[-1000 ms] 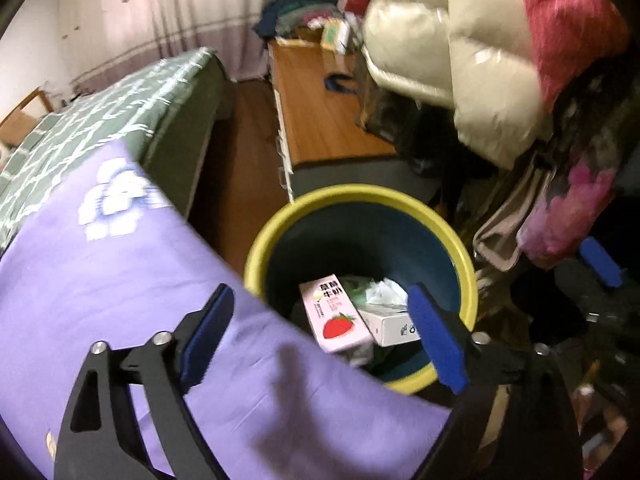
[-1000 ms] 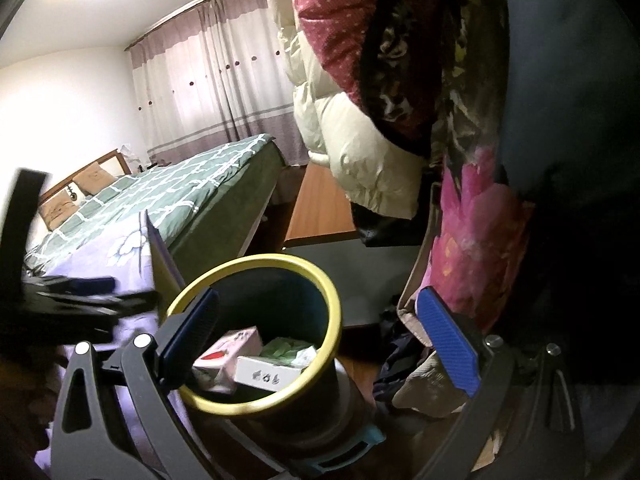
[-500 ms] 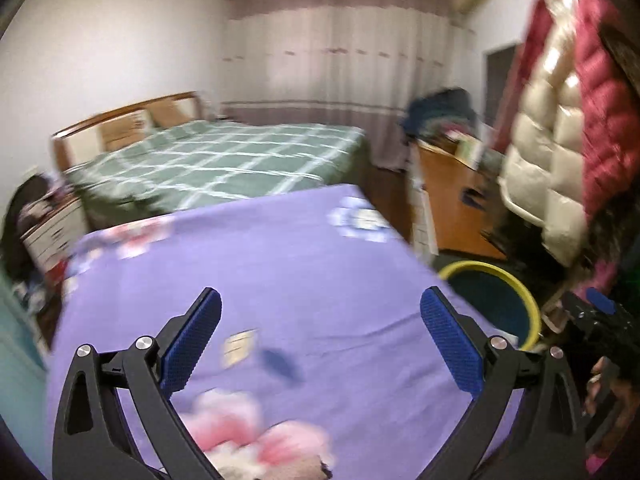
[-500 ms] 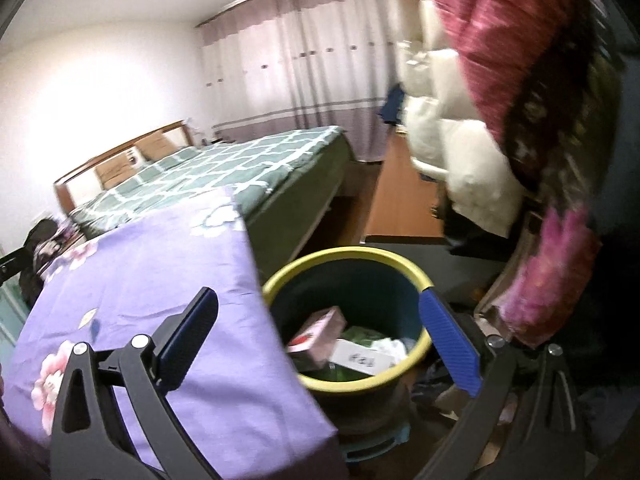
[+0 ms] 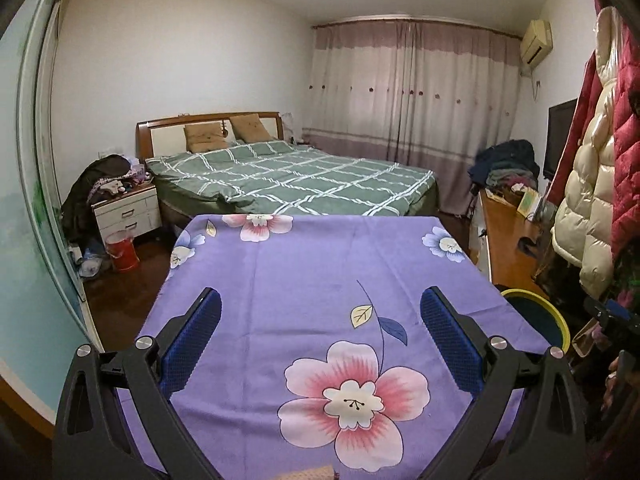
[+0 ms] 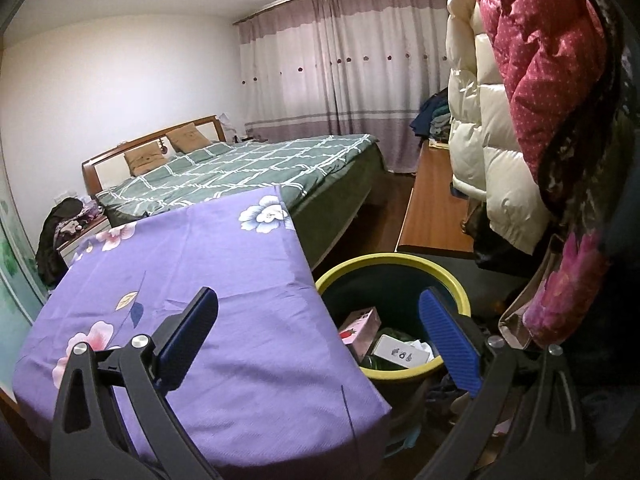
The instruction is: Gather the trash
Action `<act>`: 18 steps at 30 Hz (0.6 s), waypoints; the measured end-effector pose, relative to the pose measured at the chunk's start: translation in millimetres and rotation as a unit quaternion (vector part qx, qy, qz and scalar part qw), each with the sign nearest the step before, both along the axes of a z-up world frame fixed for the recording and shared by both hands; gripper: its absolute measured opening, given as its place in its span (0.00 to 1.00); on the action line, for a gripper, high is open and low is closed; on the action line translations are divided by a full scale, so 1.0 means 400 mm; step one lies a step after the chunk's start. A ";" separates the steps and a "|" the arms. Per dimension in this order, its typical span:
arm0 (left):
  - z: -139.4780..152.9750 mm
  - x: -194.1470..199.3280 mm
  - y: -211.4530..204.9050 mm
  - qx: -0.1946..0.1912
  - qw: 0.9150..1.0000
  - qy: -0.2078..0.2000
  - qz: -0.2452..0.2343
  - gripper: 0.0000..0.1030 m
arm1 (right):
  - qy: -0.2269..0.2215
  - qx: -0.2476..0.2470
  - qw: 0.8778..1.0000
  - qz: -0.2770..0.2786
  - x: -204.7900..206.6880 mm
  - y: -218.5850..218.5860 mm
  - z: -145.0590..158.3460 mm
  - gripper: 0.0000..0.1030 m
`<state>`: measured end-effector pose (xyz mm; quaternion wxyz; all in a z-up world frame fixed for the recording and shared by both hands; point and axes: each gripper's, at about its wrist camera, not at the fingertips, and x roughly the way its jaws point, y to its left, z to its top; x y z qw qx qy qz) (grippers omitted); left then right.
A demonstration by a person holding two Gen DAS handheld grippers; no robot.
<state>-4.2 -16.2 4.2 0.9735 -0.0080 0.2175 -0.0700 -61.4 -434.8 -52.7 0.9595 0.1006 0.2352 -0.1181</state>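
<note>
Both grippers, left [image 5: 320, 328] and right [image 6: 318, 326], gape wide, empty, over purple floral cloth [image 5: 312, 272]; yellow-rimmed dark bin [image 6: 394, 264] holding cartons at right's 3 o'clock.

A bench draped in a purple floral cloth [image 5: 312, 280] fills the lower middle of the left wrist view. The cloth [image 6: 208, 264] lies flat and bare apart from its printed pink and pale blue flowers; a small tan object at 6 o'clock, on its near edge, is cut off and cannot be identified. At 3 o'clock of the bench, touching its corner, a yellow-rimmed bin [image 6: 404, 260] stands on the dark wooden floor [image 6: 384, 224]. Inside lie a pink strawberry carton [image 6: 360, 326] and a white box [image 6: 402, 354]. At 12 o'clock, beyond the bench, a bed [image 5: 296, 176] carries a green checked cover and two tan pillows [image 5: 224, 134].
</note>
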 end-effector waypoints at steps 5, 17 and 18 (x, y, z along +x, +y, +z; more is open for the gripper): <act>0.006 -0.030 -0.003 -0.005 1.000 -0.004 0.000 0.95 | -0.005 0.000 1.000 0.004 -0.022 0.014 0.010 0.93; 0.006 -0.060 -0.011 0.001 1.000 -0.004 0.006 0.95 | -0.017 -0.008 1.000 0.012 -0.040 0.037 0.036 0.93; 0.005 -0.061 -0.011 0.001 1.000 -0.004 0.006 0.95 | -0.017 -0.009 1.000 0.013 -0.039 0.038 0.038 0.93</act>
